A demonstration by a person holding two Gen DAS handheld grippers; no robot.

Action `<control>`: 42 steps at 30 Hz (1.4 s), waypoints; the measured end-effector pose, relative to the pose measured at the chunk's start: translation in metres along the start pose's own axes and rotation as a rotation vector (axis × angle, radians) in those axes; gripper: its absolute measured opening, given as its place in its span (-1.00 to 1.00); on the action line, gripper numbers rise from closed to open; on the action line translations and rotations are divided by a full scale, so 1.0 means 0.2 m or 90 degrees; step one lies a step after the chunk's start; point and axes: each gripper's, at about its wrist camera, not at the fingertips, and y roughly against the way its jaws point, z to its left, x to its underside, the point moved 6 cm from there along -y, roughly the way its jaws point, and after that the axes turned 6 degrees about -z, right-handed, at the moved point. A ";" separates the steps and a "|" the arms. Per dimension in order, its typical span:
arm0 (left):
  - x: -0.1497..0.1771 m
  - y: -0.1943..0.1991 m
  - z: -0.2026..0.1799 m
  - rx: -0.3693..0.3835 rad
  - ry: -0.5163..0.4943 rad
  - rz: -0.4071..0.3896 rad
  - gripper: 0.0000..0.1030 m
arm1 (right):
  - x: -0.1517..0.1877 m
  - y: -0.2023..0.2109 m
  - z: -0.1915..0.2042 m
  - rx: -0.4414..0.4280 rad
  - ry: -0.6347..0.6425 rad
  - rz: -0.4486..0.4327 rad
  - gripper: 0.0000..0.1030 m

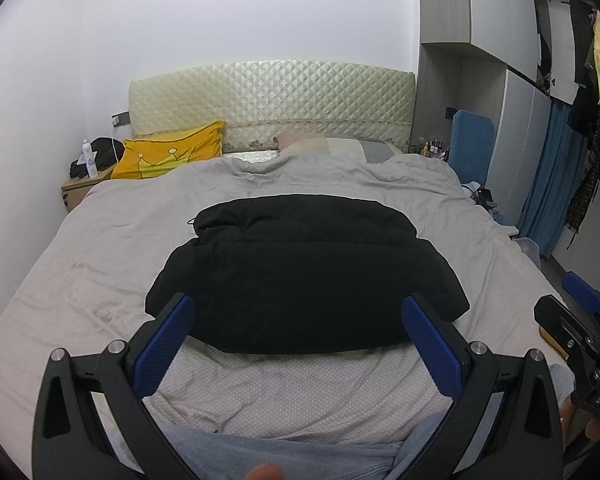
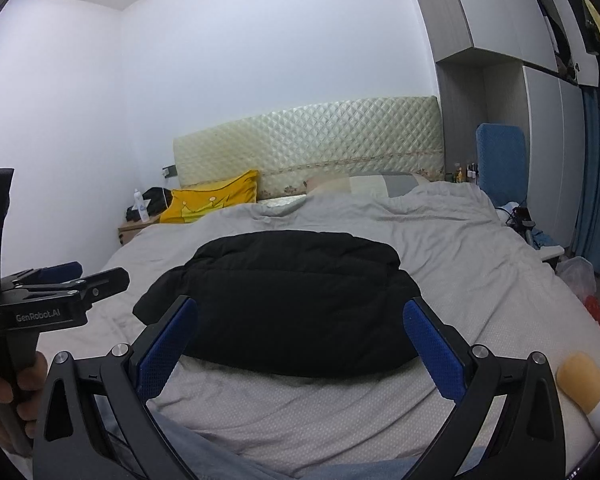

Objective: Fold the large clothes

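Note:
A black padded jacket lies folded into a thick bundle in the middle of the bed; the right wrist view shows the same jacket. My left gripper hovers open just in front of the bundle's near edge, nothing between its blue pads. My right gripper is likewise open and empty, held a little short of the jacket. Each gripper shows at the edge of the other's view: the right gripper at the right, the left gripper at the left, held by a hand.
A yellow pillow and a patchwork pillow lie by the quilted headboard. A nightstand stands at the left, a blue chair, wardrobe and hanging clothes at the right. A yellow plush item lies at the bed's right edge.

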 end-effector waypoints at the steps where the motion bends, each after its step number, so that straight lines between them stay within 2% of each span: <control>1: 0.00 0.00 0.00 0.000 0.000 0.000 1.00 | 0.00 0.00 0.00 0.001 -0.001 0.003 1.00; 42: 0.01 0.04 0.00 0.004 0.009 -0.002 1.00 | 0.03 0.00 0.02 0.012 0.000 0.006 1.00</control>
